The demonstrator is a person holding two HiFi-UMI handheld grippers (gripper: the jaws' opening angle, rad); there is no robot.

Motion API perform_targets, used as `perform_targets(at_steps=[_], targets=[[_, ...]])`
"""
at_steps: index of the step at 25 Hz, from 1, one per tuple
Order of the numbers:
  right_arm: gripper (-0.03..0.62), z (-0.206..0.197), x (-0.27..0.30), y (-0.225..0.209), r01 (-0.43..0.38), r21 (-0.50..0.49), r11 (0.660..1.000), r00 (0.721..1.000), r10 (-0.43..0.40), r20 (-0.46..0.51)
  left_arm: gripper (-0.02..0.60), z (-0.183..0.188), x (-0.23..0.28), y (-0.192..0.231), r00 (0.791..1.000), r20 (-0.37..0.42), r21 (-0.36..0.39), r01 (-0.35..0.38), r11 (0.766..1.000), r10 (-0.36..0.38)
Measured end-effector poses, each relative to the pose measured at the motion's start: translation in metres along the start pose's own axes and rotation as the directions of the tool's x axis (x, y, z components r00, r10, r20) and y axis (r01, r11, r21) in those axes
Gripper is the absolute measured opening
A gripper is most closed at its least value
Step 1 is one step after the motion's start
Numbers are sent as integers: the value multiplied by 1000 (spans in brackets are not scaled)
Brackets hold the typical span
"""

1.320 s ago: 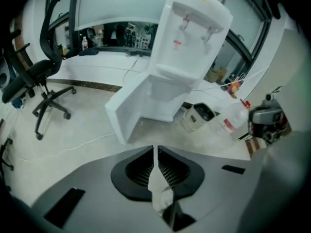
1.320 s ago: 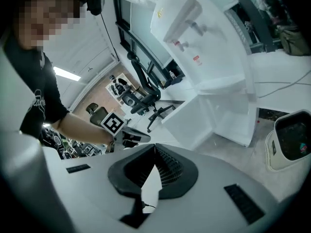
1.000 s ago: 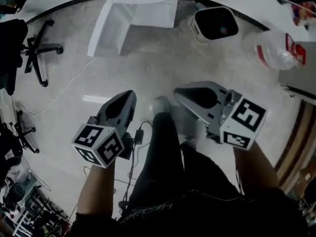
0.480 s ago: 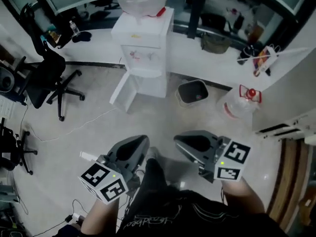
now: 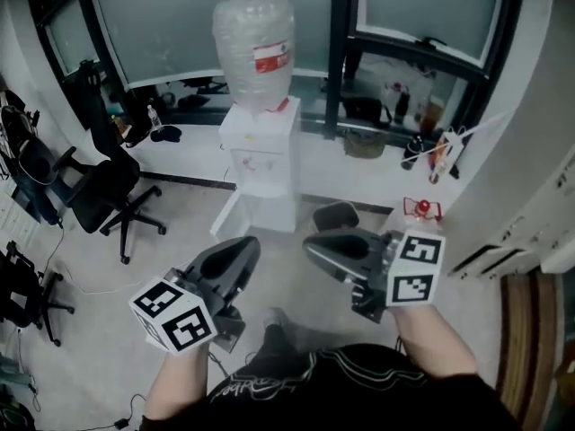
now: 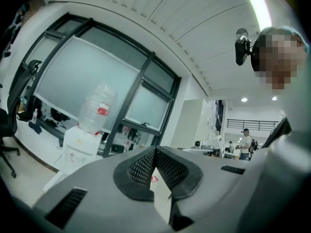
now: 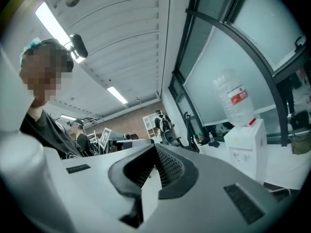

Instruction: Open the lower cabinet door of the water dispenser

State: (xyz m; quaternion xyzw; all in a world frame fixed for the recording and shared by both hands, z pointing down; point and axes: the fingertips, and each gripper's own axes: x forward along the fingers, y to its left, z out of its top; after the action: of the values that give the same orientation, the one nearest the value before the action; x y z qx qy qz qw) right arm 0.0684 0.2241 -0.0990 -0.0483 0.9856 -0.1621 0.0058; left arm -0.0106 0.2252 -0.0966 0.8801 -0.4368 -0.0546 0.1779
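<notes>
The white water dispenser (image 5: 260,164) stands by the window with a clear bottle (image 5: 254,48) on top. Its lower cabinet door (image 5: 229,215) hangs swung out to the left. My left gripper (image 5: 250,243) and right gripper (image 5: 310,243) are held side by side in the air, well short of the dispenser and touching nothing. Both are shut with nothing between the pads. In the left gripper view the shut left gripper (image 6: 155,149) has the dispenser (image 6: 77,144) far off at the left. In the right gripper view the right gripper (image 7: 155,147) has the dispenser (image 7: 248,149) far off at the right.
A black office chair (image 5: 108,191) stands left of the dispenser, another chair (image 5: 27,294) at the far left. A waste bin (image 5: 335,215) and a spare bottle with a red cap (image 5: 418,212) sit to the dispenser's right. A white wall (image 5: 530,196) closes the right side.
Both grippers have risen and levelled out. The head view has swung up from the floor to the dispenser and window. The dispenser now sits farther off. Both jaws stay shut.
</notes>
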Motion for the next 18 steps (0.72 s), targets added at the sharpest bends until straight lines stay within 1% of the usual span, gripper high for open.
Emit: perform_targets(at_steps=[2, 4, 6, 9, 11, 15, 18], targets=[[12, 15, 4, 14, -25, -11, 1000, 999, 25, 19, 0, 17, -11, -8, 999, 21, -8, 26, 1000, -26], [12, 27, 7, 23, -37, -30, 999, 999, 37, 29, 0, 29, -18, -16, 999, 26, 5, 43, 999, -43], [12, 35, 7, 30, -35, -54, 998, 999, 36, 29, 0, 34, -23, -23, 999, 23, 41, 43, 998, -44], [12, 42, 11, 38, -30, -105, 994, 999, 32, 20, 0, 42, -26, -35, 998, 31, 118, 46, 992, -50], [12, 44, 15, 42, -44, -113, 993, 999, 48, 25, 0, 44, -25, -39, 998, 34, 153, 54, 987, -60], [12, 45, 19, 47, -45, -150, 988, 998, 50, 25, 0, 43, -22, -40, 997, 18, 138, 67, 988, -70], [12, 49, 19, 53, -52, -169, 984, 998, 58, 30, 0, 45, -20, -44, 998, 15, 148, 65, 987, -68]])
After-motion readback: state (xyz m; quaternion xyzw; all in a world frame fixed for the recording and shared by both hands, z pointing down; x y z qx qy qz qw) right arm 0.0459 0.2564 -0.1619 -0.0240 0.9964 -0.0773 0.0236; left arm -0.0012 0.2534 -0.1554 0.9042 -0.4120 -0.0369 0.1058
